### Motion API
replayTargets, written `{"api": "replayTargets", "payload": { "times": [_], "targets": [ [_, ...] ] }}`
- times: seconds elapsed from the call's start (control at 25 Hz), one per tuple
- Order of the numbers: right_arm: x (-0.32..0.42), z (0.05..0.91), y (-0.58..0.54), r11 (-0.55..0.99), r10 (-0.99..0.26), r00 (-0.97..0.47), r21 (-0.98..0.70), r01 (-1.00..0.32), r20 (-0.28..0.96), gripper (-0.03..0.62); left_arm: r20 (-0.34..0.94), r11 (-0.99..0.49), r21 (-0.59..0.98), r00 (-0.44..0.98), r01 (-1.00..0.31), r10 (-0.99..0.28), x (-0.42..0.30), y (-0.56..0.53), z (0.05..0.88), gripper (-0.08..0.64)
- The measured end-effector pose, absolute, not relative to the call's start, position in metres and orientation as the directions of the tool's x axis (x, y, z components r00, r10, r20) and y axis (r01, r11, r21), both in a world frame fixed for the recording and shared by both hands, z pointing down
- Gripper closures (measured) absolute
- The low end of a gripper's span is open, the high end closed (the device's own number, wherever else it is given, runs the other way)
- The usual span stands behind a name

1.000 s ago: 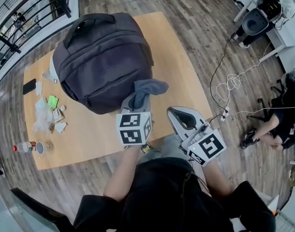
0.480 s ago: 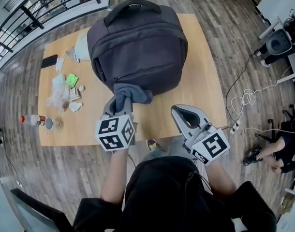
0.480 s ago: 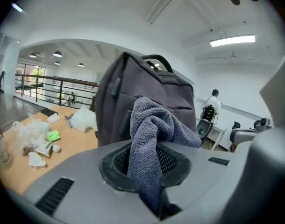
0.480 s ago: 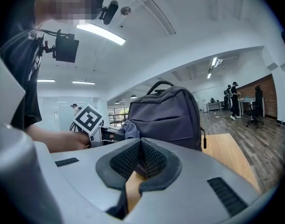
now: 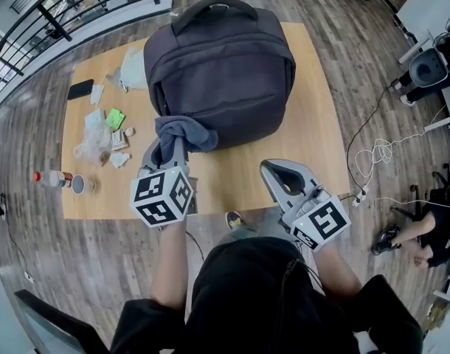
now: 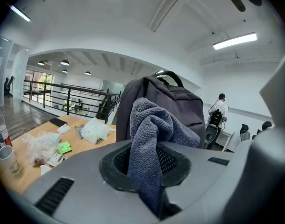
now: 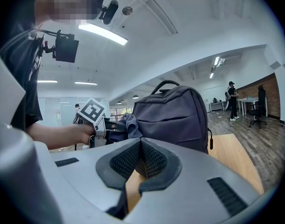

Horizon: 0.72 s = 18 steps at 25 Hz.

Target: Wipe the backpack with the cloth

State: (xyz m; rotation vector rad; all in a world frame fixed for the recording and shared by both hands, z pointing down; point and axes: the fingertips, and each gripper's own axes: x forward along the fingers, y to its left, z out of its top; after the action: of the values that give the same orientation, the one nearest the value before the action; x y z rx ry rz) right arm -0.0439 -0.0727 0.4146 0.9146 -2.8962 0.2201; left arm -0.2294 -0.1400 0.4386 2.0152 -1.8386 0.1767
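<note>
Backpack (image 5: 221, 72): dark grey, upright at the middle of the wooden table (image 5: 310, 153), handle uppermost, front panel towards you.

Cloth (image 5: 182, 133): grey-blue and bunched, touching the backpack's lower left corner on your side.

Left gripper (image 5: 164, 153): just short of that same corner. Its jaws are clamped on the cloth, which spills out ahead of them onto the backpack's fabric.

Right gripper (image 5: 282, 174): on your side of the backpack's right corner and apart from it. Its jaws are pressed together with nothing between them.

Step in hand, by my judgement: the wiping itself, with the cloth at work low on the left of the front panel.

Next move calls for: a firm clamp on the cloth, its loose bunch pressed flat to the panel, then a stroke across or up the backpack. The backpack is soft and stands free, so it may slide or lean away under pressure. You could bring your idle right gripper against its right side as a brace.

Also present, all left of the backpack: phone (image 5: 80, 89), white bag (image 5: 133, 68), plastic wrappers (image 5: 99, 139), bottle (image 5: 52, 178), cup (image 5: 79, 185).
</note>
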Motion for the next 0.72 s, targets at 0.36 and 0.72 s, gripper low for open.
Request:
{"api": "replayTargets", "payload": {
  "times": [0.36, 0.72],
  "targets": [
    [-0.031, 0.414, -0.076, 0.789, -0.591, -0.794, -0.102, -0.606, 0.145, 0.580, 0.320, -0.056, 0.216, 0.125, -0.975, -0.939, -0.235, -0.140, 0.438, 0.505],
    [-0.023, 0.416, -0.079, 0.778, -0.604, -0.780, -0.093, -0.622, 0.166, 0.580, 0.453, 0.002, 0.136, 0.060, -0.991, -0.890, -0.248, -0.127, 0.519, 0.505]
  ]
}}
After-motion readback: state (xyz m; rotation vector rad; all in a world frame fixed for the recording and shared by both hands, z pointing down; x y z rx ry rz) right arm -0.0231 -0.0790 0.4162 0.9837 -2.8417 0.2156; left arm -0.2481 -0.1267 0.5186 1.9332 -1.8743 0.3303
